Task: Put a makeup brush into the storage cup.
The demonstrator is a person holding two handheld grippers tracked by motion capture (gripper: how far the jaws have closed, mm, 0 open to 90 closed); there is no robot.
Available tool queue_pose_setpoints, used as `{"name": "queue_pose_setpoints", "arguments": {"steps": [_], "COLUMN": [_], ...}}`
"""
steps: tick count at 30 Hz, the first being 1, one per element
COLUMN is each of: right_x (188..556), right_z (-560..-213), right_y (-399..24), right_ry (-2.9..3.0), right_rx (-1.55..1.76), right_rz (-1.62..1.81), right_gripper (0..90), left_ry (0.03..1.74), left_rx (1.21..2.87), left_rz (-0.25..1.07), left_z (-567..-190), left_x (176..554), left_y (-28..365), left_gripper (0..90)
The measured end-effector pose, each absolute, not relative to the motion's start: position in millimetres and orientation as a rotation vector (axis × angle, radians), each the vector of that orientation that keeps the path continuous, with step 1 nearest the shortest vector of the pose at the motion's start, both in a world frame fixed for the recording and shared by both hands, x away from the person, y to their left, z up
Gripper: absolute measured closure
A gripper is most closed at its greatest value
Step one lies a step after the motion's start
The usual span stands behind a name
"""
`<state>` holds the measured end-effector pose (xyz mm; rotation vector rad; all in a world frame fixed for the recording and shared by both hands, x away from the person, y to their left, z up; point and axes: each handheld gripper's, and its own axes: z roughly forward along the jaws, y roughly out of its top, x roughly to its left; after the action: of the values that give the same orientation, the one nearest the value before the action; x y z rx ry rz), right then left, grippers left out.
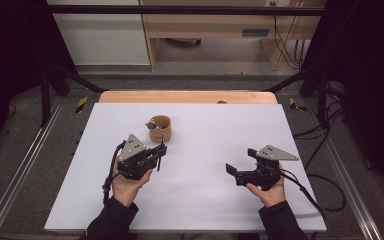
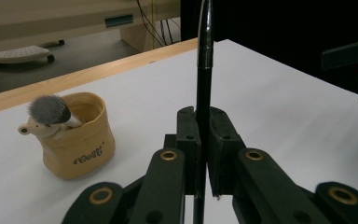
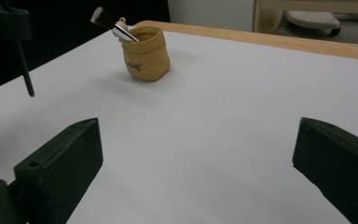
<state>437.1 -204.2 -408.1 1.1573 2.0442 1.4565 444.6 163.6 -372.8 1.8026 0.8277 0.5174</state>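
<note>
Your left hand-held gripper (image 2: 204,154) is clenched on a thin black glossy rod (image 2: 204,70), held upright just beside the small tan fabric pouch (image 2: 79,140) on the white bench (image 1: 200,150). A fluffy grey-bristled brush (image 2: 49,111) sits in the pouch. Your right hand-held gripper (image 3: 196,163) is released, with nothing between its jaws, well apart from the pouch.

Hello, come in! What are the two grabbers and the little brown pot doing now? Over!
Left gripper shut on thin black stick. Right gripper open, nothing between its jaws. Tan pot upright on white table, brush inside. Nothing between stick and pot.
</note>
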Motion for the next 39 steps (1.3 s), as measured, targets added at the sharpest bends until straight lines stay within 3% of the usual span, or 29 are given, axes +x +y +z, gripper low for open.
{"name": "queue_pose_setpoints", "arguments": {"steps": [15, 39], "right_x": [427.9, 425.2], "right_z": [-411.4, -415.1], "right_y": [-229.7, -239.5], "right_ry": [1.977, 1.957], "right_rx": [1.18, 1.188], "right_rz": [1.415, 1.413], "right_gripper": [1.6, 2.0], "left_ry": [0.836, 0.82], "left_rx": [1.742, 1.738], "left_rz": [0.566, 0.63], "left_z": [-344.5, -319.4], "left_x": [455.7, 492.7], "left_y": [178.3, 155.4], "left_gripper": [84.2, 84.3]}}
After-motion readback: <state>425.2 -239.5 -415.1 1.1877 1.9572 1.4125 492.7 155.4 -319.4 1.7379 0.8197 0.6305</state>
